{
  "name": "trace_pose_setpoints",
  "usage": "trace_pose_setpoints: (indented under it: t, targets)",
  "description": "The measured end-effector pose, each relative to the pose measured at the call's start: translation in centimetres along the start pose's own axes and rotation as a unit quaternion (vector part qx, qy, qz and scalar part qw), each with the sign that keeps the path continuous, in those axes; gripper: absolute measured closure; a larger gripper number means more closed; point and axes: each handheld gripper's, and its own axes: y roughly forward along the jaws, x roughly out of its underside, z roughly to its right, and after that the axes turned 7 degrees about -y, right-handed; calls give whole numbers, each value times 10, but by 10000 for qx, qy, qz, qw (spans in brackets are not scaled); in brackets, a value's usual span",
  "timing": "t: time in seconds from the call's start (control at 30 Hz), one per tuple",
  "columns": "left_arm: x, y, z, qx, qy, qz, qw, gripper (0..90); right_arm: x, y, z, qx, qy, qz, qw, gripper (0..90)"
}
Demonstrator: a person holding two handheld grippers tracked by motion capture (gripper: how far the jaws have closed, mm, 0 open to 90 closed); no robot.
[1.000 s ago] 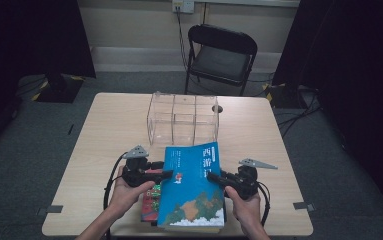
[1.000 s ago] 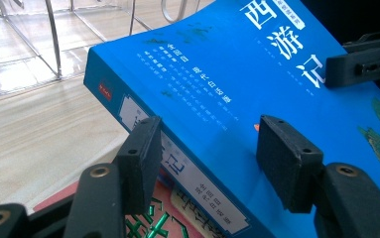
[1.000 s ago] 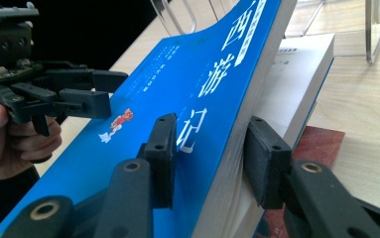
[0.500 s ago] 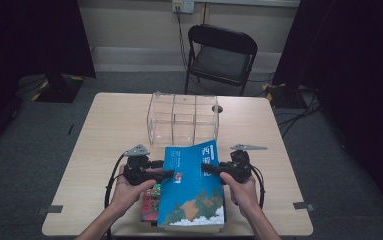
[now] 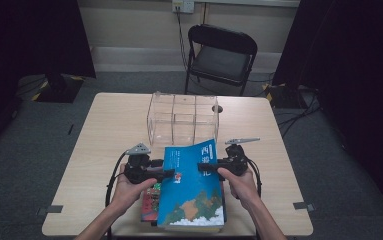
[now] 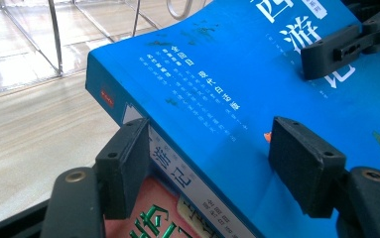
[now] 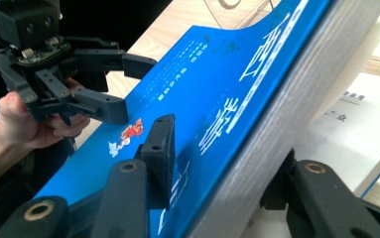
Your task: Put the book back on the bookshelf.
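A thick blue book [image 5: 194, 195] lies tilted on a stack of books near the table's front edge, its right side raised. My left gripper [image 5: 169, 173] straddles its spine edge. In the left gripper view the blue book [image 6: 217, 89] runs between the jaws of my left gripper [image 6: 212, 158], which stand wider than the spine and have just been opening. My right gripper [image 5: 203, 166] holds the page edge. Its jaws [image 7: 217, 168] have just opened slightly, with one pad on the cover and the other under the pages of the blue book [image 7: 217, 89].
A red book with green characters [image 5: 151, 200] lies under the blue one, and a white cover [image 7: 346, 119] shows beneath its raised side. A clear plastic divided box [image 5: 183, 117] stands mid-table just beyond the books. A black folding chair [image 5: 221, 55] is behind the wooden table [image 5: 109, 130].
My right gripper has moved left and away from me along the book's right edge, and that side has lifted. The left hand has stayed put.
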Motion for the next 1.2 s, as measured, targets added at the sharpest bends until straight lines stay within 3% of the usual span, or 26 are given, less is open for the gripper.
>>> trace_pose_setpoints:
  t: [0.17, 0.2, 0.3, 0.4, 0.57, 0.7, 0.77, 0.87, 1.2]
  targets:
    - [0, 0, 1, 6, -2, -5, 10000, 325, -3, -1, -2, -70, -80, -111, 9999, 666]
    - [0, -1, 1, -4, 1, 0, 10000, 328, -6, -2, -2, -95, -64, -236, 9997, 665]
    - [0, -1, 0, 18, 9, -5, 10000, 336, -14, -2, -4, -61, -156, -505, 9986, 590]
    - [0, -1, 0, 11, 16, -11, 10000, 336, -15, -1, -5, 2, -143, -540, 9984, 542]
    - [0, -1, 1, -8, -8, 8, 10000, 334, -13, 8, -6, 46, -64, -403, 9992, 514]
    - [0, -1, 1, -13, 6, -7, 10000, 333, -16, 21, -10, 103, -148, -366, 9992, 616]
    - [0, -1, 1, 4, 25, 7, 10000, 331, -16, 20, -9, 10, -166, -221, 9996, 696]
    - [0, 1, -2, 69, -62, 8, 10000, 314, -14, 18, -11, -7, -324, -97, 9994, 733]
    - [-2, 3, -2, 247, -273, 146, 9992, 196, -12, 9, -25, 155, -718, 321, 9968, 761]
